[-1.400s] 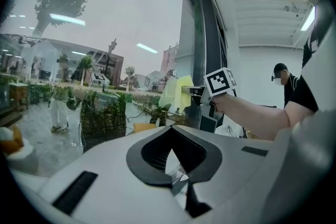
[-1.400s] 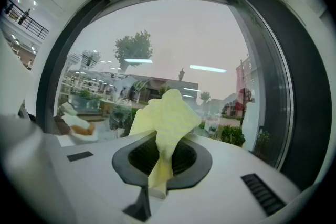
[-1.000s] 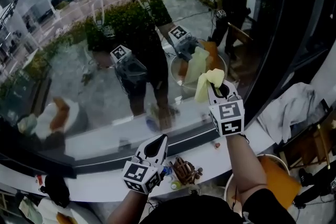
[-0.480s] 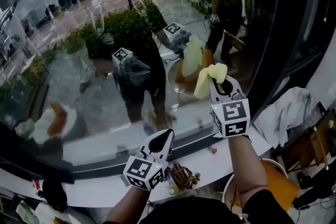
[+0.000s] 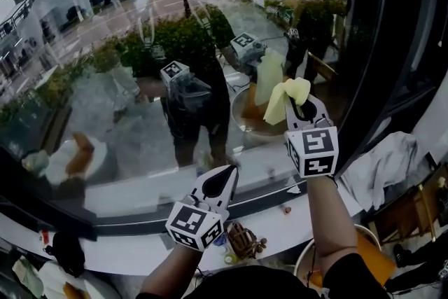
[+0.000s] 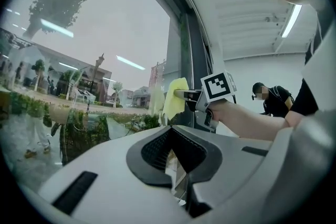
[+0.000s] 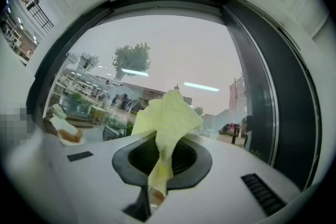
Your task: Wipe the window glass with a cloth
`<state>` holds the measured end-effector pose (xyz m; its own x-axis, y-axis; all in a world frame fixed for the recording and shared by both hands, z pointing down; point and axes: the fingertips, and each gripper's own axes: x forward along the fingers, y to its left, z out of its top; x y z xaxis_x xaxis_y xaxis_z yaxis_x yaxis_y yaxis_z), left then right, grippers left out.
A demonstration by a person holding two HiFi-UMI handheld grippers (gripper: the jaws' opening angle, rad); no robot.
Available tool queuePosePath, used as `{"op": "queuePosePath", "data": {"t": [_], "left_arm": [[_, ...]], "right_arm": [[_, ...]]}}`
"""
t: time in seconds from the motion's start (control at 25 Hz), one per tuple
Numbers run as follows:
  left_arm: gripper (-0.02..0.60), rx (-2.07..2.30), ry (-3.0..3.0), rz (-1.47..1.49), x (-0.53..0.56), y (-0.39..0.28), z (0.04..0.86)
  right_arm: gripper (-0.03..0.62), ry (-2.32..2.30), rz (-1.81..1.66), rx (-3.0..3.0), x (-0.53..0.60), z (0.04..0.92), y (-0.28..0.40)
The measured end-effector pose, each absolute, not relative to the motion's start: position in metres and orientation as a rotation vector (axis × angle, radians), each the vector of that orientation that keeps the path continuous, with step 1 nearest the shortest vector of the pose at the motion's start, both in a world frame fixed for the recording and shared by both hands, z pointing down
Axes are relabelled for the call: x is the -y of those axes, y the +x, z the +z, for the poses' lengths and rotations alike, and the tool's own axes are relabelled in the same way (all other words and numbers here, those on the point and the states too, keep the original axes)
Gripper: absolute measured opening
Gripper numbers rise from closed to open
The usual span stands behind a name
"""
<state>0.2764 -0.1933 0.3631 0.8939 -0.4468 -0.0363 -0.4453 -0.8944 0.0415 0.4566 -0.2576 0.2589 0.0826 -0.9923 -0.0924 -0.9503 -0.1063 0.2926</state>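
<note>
- right gripper point(image 5: 299, 107): jaws clamped on the one crumpled pale-yellow cloth point(image 5: 283, 98), held up before the large window glass point(image 5: 105, 101); whether it touches the pane cannot be told.
- left gripper point(image 5: 227, 177): jaws together, empty, low over the white sill point(image 5: 133, 257).
- left gripper view only: right gripper side-on; second person in black point(image 6: 273, 102) behind.
- dark window frame point(image 5: 378, 45) just right of cloth; open glass to its left.
</note>
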Motion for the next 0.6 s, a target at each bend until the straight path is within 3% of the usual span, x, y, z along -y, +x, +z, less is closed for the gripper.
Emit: {"op": "queuePosePath", "data": {"t": [0.6], "left_arm": [[0.008, 0.881, 2.984, -0.043, 0.200, 0.221, 0.370]], "right_arm": [[0.043, 2.216, -0.377, 2.004, 0.281, 0.263, 0.440]]}}
